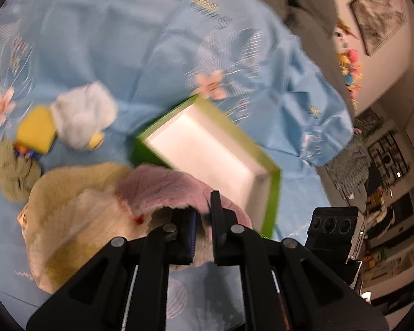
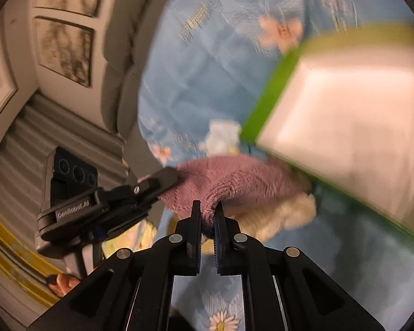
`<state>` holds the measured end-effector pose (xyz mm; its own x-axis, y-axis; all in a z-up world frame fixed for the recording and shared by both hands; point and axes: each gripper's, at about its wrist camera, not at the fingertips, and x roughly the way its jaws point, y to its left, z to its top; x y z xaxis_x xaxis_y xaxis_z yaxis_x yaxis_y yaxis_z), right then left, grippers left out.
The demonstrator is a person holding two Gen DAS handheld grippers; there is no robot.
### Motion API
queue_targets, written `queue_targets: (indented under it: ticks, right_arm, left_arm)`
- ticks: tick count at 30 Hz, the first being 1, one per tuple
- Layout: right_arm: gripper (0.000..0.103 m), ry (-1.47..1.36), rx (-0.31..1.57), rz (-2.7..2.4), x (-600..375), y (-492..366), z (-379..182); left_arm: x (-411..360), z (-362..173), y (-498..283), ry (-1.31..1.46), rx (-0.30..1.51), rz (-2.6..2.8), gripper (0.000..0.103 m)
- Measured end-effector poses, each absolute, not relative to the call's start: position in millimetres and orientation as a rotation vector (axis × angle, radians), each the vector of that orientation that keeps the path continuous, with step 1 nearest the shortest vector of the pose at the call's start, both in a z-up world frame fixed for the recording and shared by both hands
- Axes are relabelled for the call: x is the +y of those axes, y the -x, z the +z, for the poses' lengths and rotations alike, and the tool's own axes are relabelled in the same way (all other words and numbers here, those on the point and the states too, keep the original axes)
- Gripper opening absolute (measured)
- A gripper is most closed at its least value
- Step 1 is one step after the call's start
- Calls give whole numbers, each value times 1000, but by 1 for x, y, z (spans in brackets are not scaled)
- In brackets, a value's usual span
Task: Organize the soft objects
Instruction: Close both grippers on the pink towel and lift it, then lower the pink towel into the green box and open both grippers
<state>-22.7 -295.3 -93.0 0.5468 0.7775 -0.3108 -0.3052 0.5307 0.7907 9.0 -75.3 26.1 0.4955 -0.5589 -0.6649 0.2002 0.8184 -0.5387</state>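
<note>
A pink fuzzy cloth (image 1: 165,187) hangs between both grippers, just above a cream plush (image 1: 69,209) on the blue flowered sheet (image 1: 110,41). In the left wrist view my left gripper (image 1: 204,215) is shut on one edge of the cloth. In the right wrist view the pink cloth (image 2: 234,179) is pinched at its near fold by my right gripper (image 2: 207,212), also shut. There the left gripper (image 2: 169,178) grips the cloth's left end. A green box (image 1: 273,193) with a white inside lies open just beyond the cloth, and it is blurred in the right wrist view (image 2: 265,104).
A white and pale blue plush (image 1: 85,115), a yellow sponge-like block (image 1: 36,129) and an olive fuzzy ball (image 1: 13,171) lie left of the box. Grey cushions (image 2: 124,69) and framed pictures stand past the sheet's edge. A person's fingers (image 2: 60,281) show under the left gripper.
</note>
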Motion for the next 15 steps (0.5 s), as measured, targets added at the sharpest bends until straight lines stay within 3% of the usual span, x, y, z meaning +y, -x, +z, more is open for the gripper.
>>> queue_targets:
  ticks: [12, 15]
  right_arm:
    - [9, -670, 274, 443, -356, 47, -19]
    - [9, -707, 254, 393, -374, 39, -21]
  left_arm:
    - [-163, 89, -30, 274, 800, -605, 5]
    - [-188, 83, -49, 241, 818, -601, 5]
